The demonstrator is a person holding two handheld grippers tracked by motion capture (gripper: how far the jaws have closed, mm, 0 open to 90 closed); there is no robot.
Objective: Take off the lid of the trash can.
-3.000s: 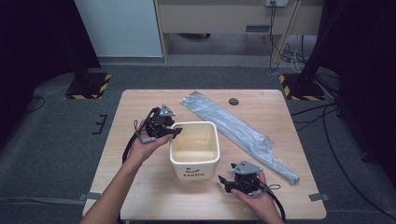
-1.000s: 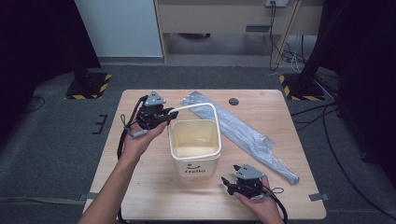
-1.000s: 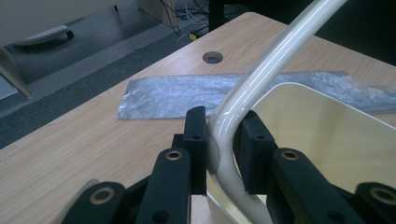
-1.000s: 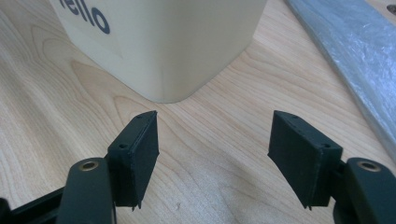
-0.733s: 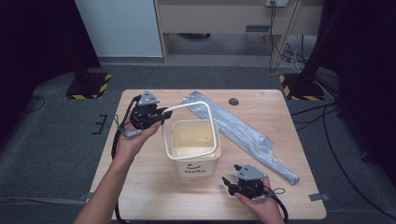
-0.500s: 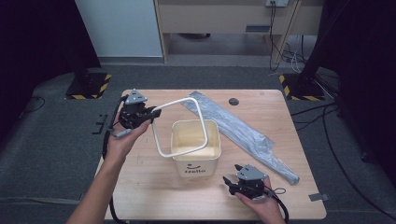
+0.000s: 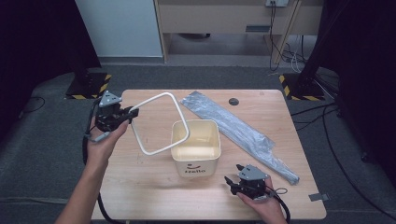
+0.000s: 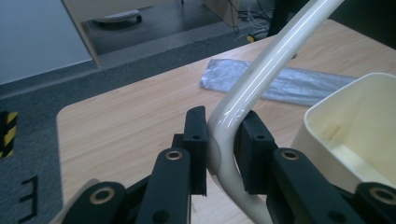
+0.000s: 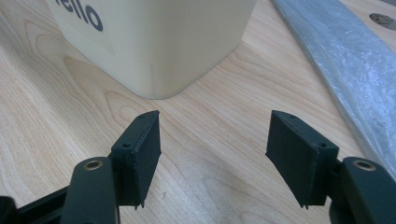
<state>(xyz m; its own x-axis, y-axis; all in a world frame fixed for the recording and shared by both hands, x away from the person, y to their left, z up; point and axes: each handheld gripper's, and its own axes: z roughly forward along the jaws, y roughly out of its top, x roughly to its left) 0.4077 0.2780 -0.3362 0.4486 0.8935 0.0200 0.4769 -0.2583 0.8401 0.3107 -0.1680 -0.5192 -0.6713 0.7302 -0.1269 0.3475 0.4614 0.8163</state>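
Observation:
A cream square bin (image 7: 195, 163) marked "Hello" stands mid-table. My left gripper (image 7: 128, 113) is shut on a corner of a cream rounded-square ring (image 7: 161, 96), which hangs tilted above the table left of the bin; the ring's far corner reaches over the bin's left rim. In the left gripper view the pads (image 8: 195, 140) press the ring's tube (image 8: 261, 65) from both sides, with the bin (image 8: 355, 126) to the right. My right gripper (image 7: 229, 183) rests low at the bin's front right, open, nothing between its jaws (image 9: 212, 144); the bin's corner (image 9: 154, 42) lies just ahead.
A long grey plastic bag (image 7: 238, 128) lies diagonally from the table's back middle to its right edge. A small dark round disc (image 7: 233, 101) sits in the tabletop near the back. Bare wood stretches left of the bin and along the front edge.
My left gripper has carried the ring up off the bin's rim and to the left, towards the table's left edge. The right gripper has stayed put.

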